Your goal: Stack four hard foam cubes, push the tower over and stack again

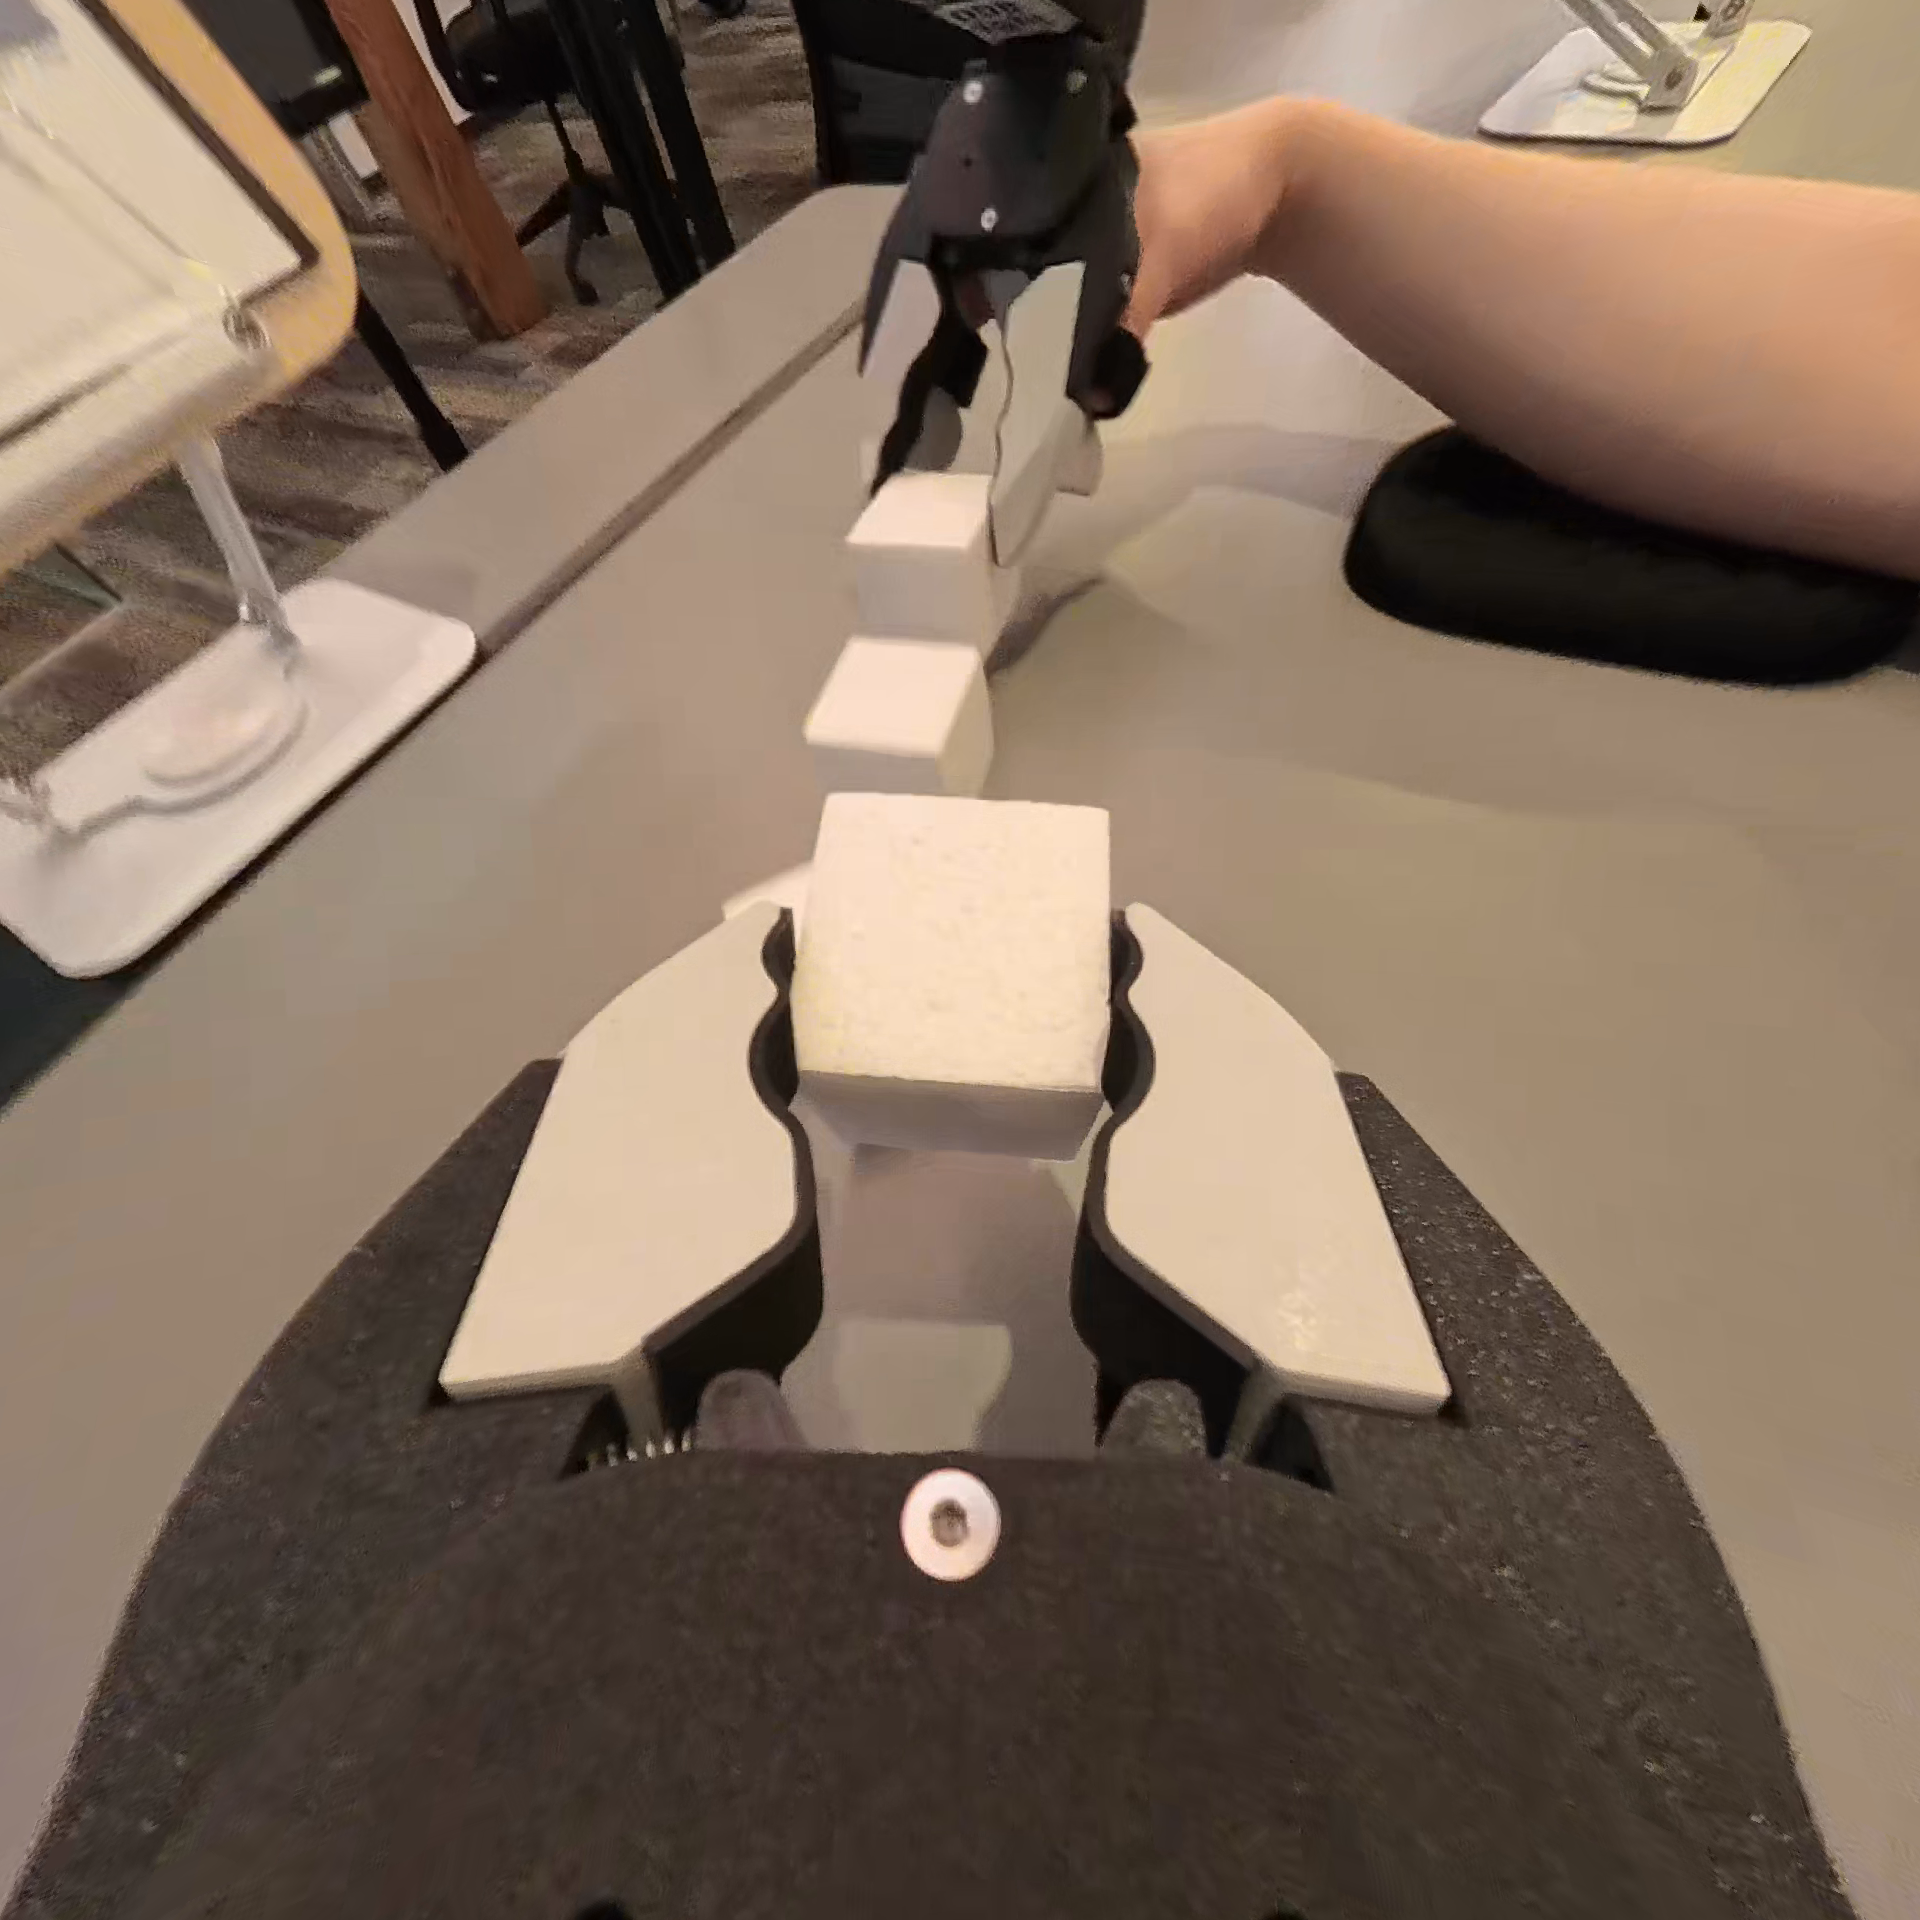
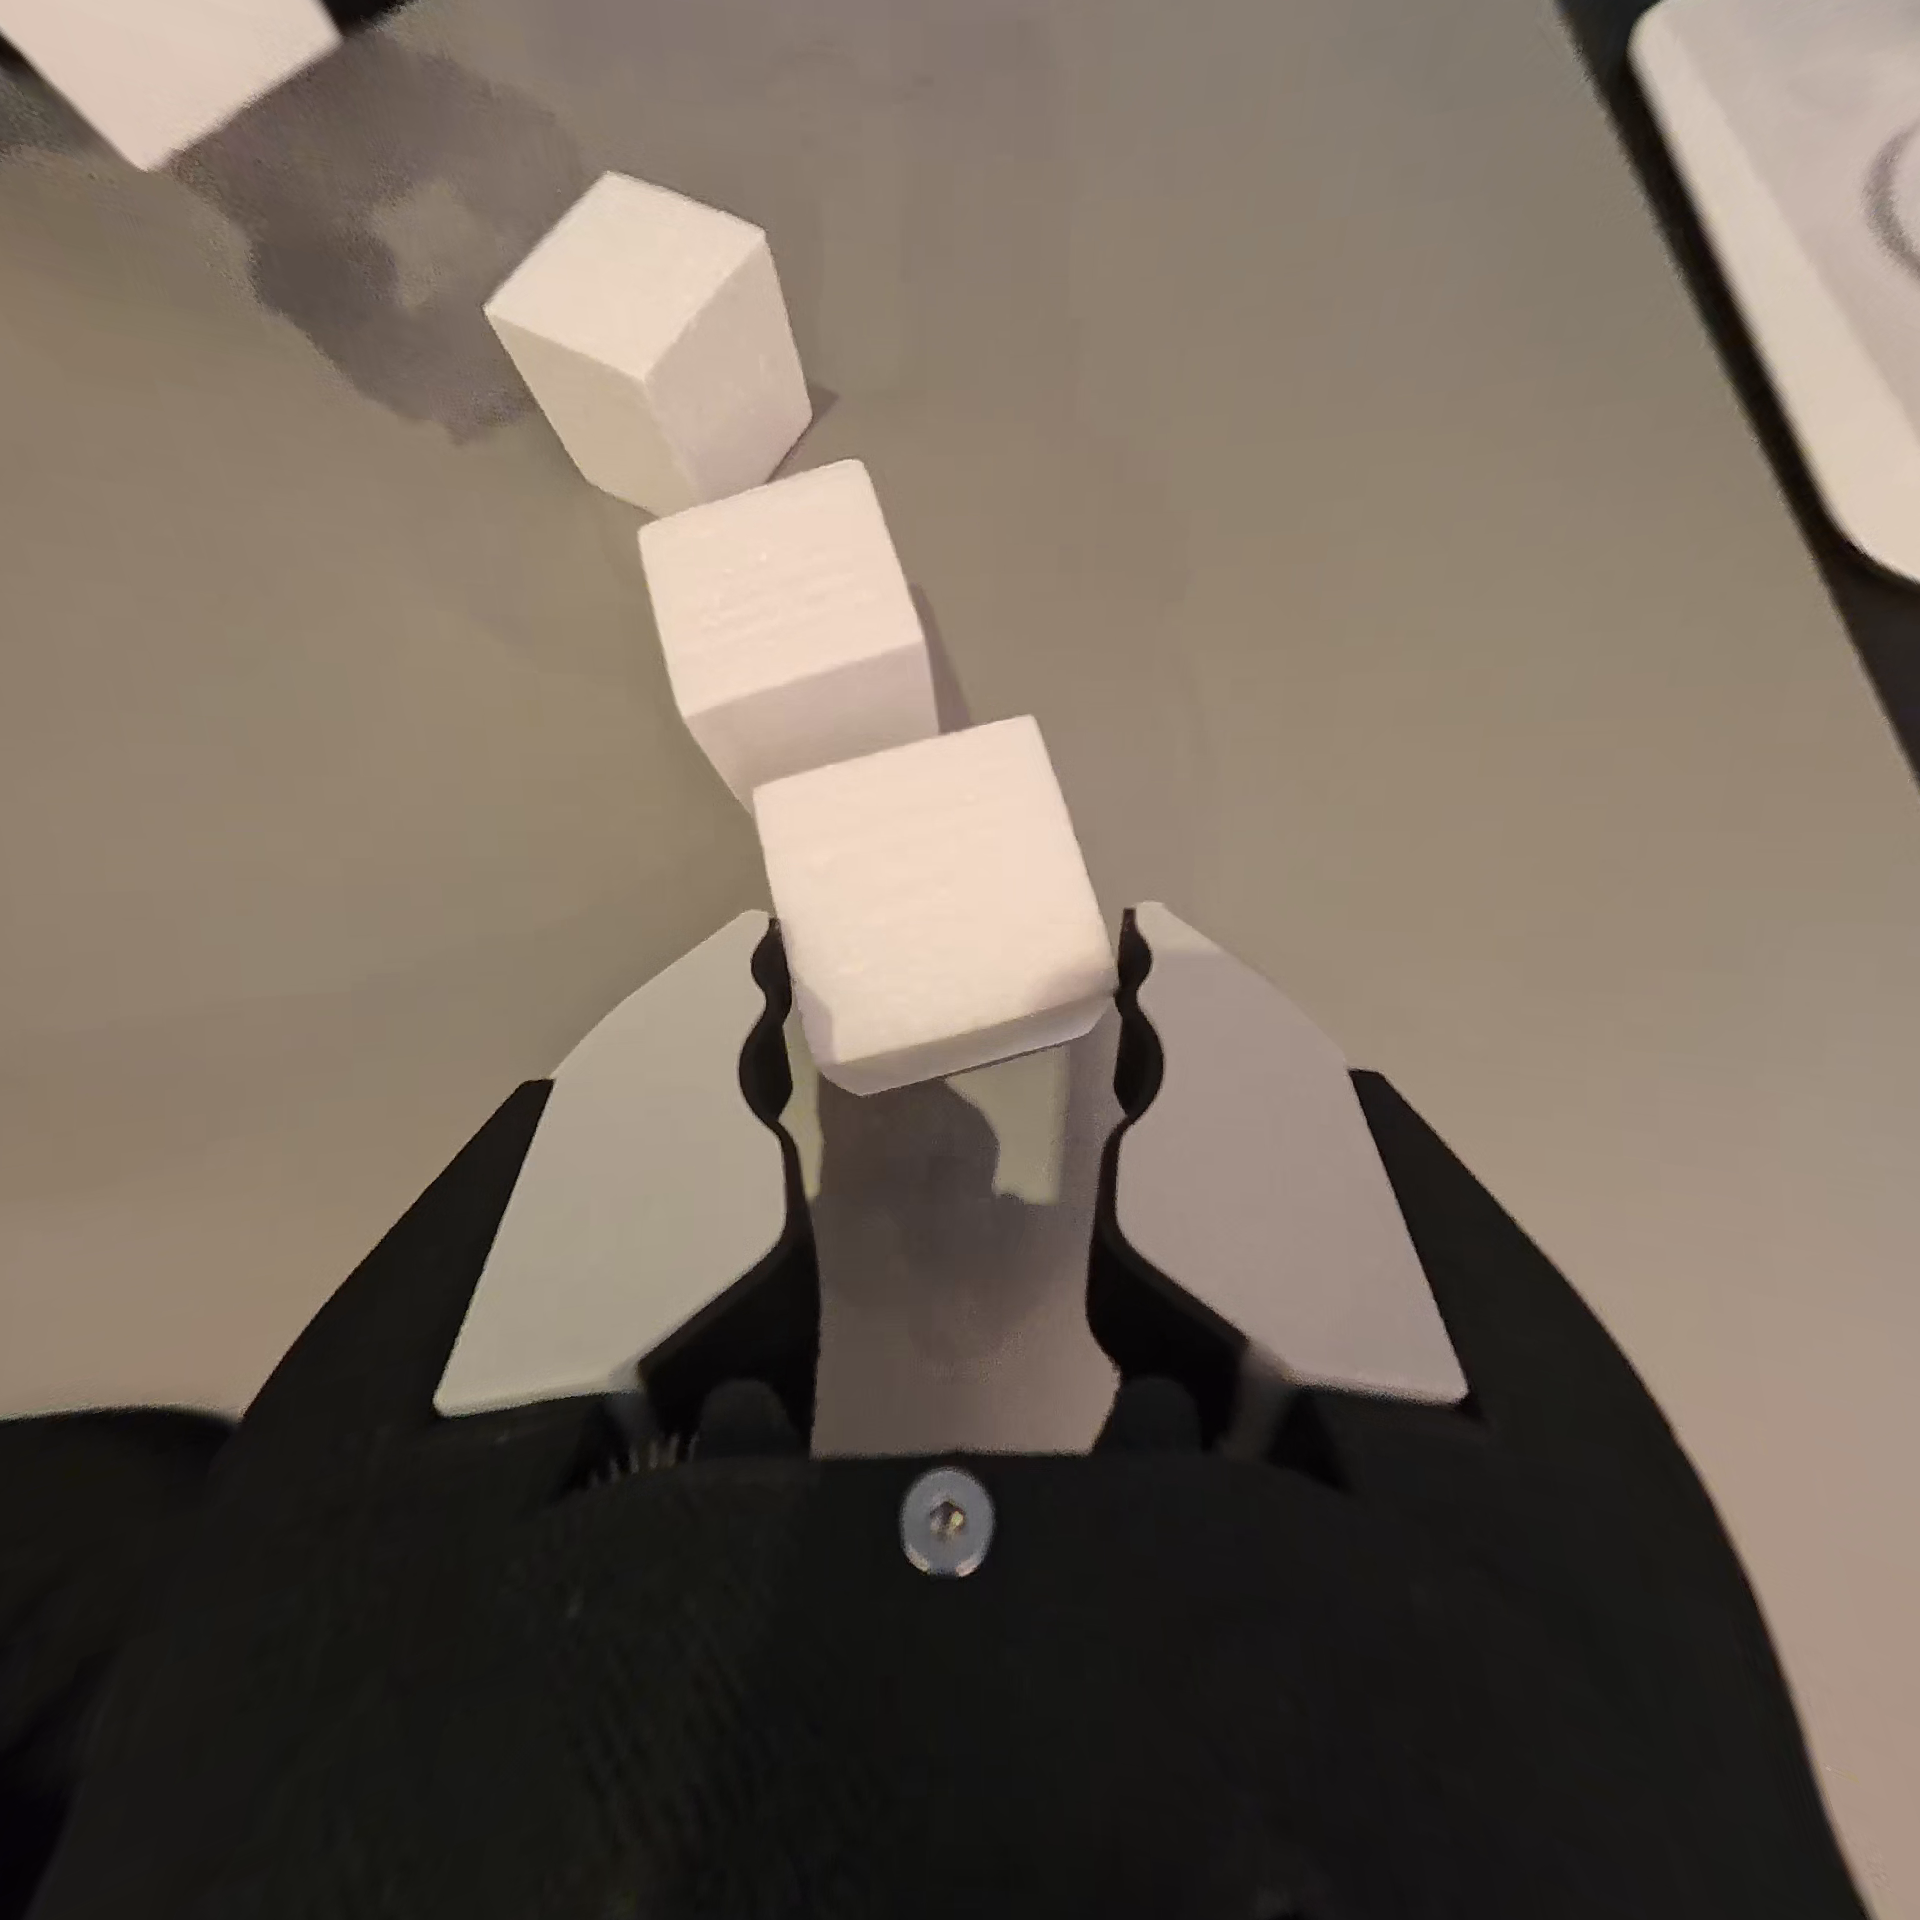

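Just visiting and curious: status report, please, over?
Left gripper shut on one foam cube. Right gripper shut on another cube. Two loose cubes on table, no tower yet. Nothing in the way.

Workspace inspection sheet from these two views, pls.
Surface: grey table, no spills seen.
Job's things: four white cubes, unstacked, in a rough line: held cube, second cube, third cube, end cube.
Clutter: black pad; clear stand on a white base; second base.
Grippers: left gripper tongs shut on held cube; right gripper tongs straddle end cube, grip unclear.
Cables: nothing seen.
Surroundings: forearm; furniture legs; carpet.
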{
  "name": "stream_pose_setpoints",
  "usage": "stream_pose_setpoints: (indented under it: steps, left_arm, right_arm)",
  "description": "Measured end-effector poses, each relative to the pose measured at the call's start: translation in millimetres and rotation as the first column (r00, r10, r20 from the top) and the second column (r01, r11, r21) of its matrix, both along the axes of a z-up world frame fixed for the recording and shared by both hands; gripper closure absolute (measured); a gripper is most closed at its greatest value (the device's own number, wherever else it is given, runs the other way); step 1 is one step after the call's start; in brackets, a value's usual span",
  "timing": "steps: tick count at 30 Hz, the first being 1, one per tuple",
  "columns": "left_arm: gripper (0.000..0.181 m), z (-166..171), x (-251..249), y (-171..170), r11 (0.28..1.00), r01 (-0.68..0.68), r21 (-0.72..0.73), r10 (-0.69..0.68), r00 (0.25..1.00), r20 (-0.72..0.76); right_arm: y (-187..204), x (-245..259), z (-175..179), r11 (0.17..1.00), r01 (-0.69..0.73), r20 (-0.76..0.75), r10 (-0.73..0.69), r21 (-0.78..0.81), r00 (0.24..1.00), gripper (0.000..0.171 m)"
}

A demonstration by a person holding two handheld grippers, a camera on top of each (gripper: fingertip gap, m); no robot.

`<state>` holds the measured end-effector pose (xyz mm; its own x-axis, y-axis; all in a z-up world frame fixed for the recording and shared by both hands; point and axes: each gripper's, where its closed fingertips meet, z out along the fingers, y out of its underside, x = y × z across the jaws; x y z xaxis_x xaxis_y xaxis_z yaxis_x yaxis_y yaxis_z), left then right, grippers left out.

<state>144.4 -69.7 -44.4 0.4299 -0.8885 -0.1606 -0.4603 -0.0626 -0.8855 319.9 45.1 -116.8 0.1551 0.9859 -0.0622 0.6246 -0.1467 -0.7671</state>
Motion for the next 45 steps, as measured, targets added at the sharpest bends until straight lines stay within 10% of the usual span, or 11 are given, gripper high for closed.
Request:
stream_pose_setpoints:
  steps: [9, 25, 35, 45]
  left_arm:
    - [0.125, 0.9, 109.2, 66.4, 0.982, 0.184, -0.054, -0.185, 0.982, -0.027]
    - [0.118, -32.4, 120.3, 89.0, 0.974, 0.197, -0.115, -0.205, 0.977, -0.057]
    - [0.082, -37.0, 40.3, 76.4, 0.987, -0.144, -0.064, 0.139, 0.987, -0.08]
    - [0.099, -83.6, 13.6, 69.0, 0.925, -0.296, -0.24, 0.294, 0.955, -0.042]
  right_arm:
    - [4.5, 78.9, 60.3, 0.979, 0.196, -0.171, -0.185, 0.053, 0.968, 0.11]
    - [-3.0, 63.6, 79.5, 0.98, 0.149, -0.141, -0.131, 0.129, 0.981, 0.11]
    - [-26.9, -42.8, 127.7, 0.977, -0.002, -0.241, 0.054, 0.211, 0.969, 0.11]
    - [-26.0, -73.0, 96.7, 0.983, -0.025, -0.08, 0.04, 0.181, 0.996, 0.11]
